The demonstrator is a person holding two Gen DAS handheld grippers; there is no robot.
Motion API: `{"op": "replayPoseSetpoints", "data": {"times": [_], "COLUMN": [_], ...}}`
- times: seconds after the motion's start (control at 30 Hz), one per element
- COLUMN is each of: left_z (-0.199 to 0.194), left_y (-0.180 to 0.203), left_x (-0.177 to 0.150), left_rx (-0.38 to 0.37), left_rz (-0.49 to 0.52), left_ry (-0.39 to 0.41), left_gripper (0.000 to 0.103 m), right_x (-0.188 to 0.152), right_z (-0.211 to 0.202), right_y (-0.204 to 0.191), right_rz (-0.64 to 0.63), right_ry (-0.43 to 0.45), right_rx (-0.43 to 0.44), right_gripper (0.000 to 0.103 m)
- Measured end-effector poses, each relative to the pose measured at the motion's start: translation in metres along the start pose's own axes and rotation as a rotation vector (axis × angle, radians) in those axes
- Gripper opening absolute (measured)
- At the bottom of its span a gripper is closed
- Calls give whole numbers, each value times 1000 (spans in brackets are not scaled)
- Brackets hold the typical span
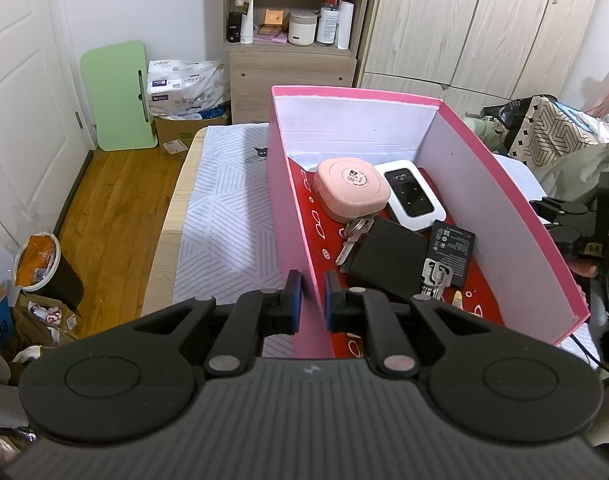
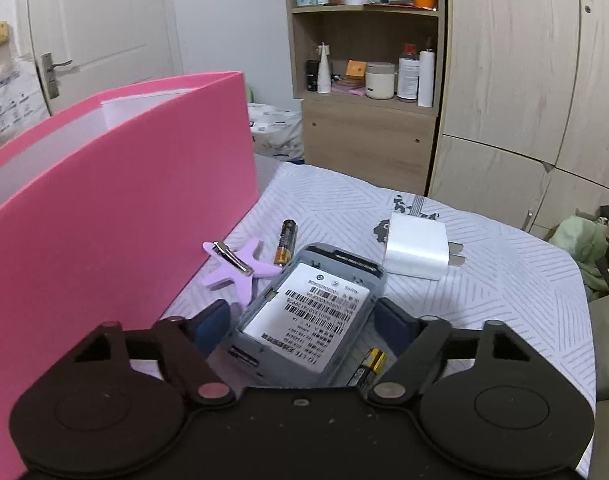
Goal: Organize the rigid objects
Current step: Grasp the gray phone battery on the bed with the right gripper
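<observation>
Seen from the left wrist, the left tongs (image 1: 312,300) were clenched on the near left wall of the pink box (image 1: 296,216), one blue pad outside the wall and the other inside. The box stood on the counter (image 1: 220,216), which wore a pale striped cloth, its far end toward the counter's far edge. Inside, on a red patterned floor, a rounded pink case (image 1: 350,190) sat at the far end, touching a white pocket router (image 1: 410,194) to its right. Nearer lay a black wallet (image 1: 388,258) with a key (image 1: 352,238) poking out at its left corner, a black flat battery (image 1: 452,252) at its right, and a bunch of keys (image 1: 434,276) on the seam between the two. Seen from the right wrist, the right tongs (image 2: 304,320) stood released, their pads flanking a grey device (image 2: 308,312) that lay back-up on the cloth, its barcode label showing; neither pad appeared to press on it. A small battery (image 2: 368,366) lay by the device's near right side. Beyond it, near the outside of the box wall, lay a purple star-shaped clip (image 2: 240,268), a second battery (image 2: 286,242) just beside it, and a white charger plug (image 2: 418,246) further right. A wooden shelf unit (image 2: 364,80) stood behind the counter's far edge.
</observation>
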State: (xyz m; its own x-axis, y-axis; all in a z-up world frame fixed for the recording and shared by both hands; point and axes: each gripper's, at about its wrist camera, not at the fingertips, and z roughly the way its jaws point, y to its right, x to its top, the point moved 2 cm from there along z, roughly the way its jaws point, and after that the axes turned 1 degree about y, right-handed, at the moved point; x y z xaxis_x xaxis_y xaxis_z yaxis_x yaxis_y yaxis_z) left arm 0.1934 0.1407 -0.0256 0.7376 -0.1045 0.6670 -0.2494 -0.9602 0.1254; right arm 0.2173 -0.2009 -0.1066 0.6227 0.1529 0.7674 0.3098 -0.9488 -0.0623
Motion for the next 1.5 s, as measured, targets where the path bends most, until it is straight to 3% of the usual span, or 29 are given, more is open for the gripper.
{"op": "replayPoseSetpoints", "data": {"times": [0.2,0.3,0.37,0.4,0.5,0.7,0.93,1.2,1.5], "left_z": [0,0,0,0,0,0,0,-1,0], "left_y": [-1,-1,-1,-1,-1,-1,-2,-3,-6], "left_x": [0,0,0,0,0,-1,1,-1,2], "left_rx": [0,1,-2,-2,0,-2,-8,-11,-19], "left_rz": [-3,-3,-5,-4,-4,-4,-6,-10,-19], "left_ry": [-1,-1,-1,-1,-1,-3,-4,-2,-4], "left_gripper": [10,10,10,10,10,10,10,10,10], "right_x": [0,1,2,3,3,-1,6,-10,-19], "right_z": [-10,-15,-14,-13,-11,-8,-21,-26,-30], "right_y": [-6,-11,-11,-10,-10,-20,-23,-36,-42], "right_rz": [-4,-21,5,25,62,77,142,22,-65], "right_ry": [-14,-20,-50,-59,-93,-95,-63,-73,-52], "right_rx": [39,48,63,60,50,49,61,127,131], "right_gripper": [67,46,46,47,68,78,78,78,84]}}
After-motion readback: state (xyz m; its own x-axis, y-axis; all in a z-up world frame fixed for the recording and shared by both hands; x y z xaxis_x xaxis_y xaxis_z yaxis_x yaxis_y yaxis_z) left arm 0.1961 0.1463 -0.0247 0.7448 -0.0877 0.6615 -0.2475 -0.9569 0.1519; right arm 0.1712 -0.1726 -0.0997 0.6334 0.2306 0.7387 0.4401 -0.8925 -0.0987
